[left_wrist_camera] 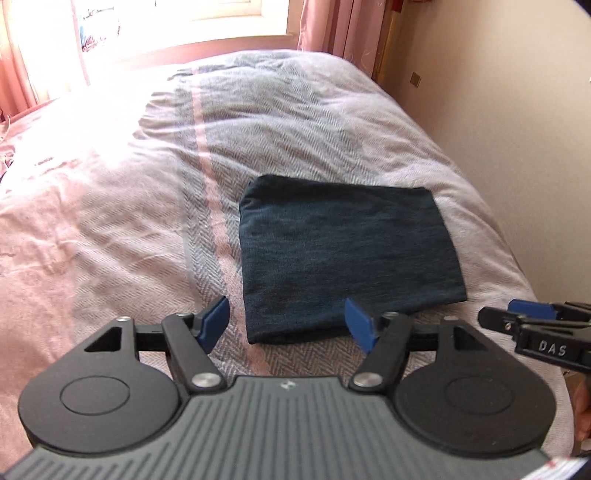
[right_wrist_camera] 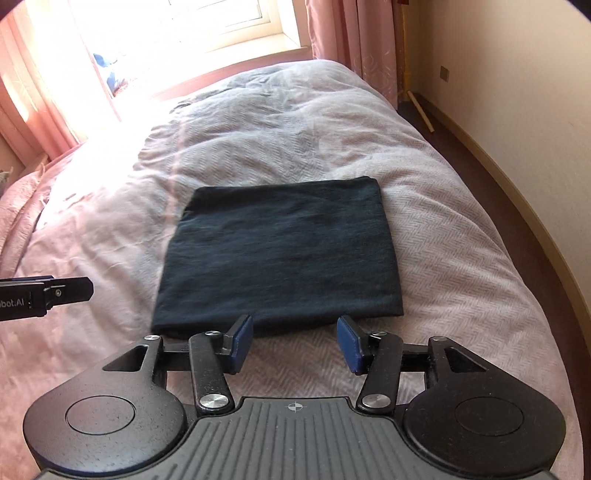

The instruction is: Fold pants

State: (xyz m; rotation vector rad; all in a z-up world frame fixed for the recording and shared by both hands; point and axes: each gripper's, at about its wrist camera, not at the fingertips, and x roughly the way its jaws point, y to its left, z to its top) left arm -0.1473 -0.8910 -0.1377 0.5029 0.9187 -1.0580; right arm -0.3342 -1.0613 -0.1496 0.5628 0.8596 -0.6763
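One pair of pants [right_wrist_camera: 280,251] (folded), two grippers, one bed [right_wrist_camera: 461,258]

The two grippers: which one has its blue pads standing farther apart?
The left gripper. Its gap spans much of the folded pants' near edge; the right gripper shows a narrower gap. Both are open, with nothing between the pads.

Both wrist cameras are looking steeply down from above the bed's [left_wrist_camera: 110,206] near edge toward the window [right_wrist_camera: 207,22] end, the left sitting leftward; both are sharing the folded pants [left_wrist_camera: 343,258] close ahead.
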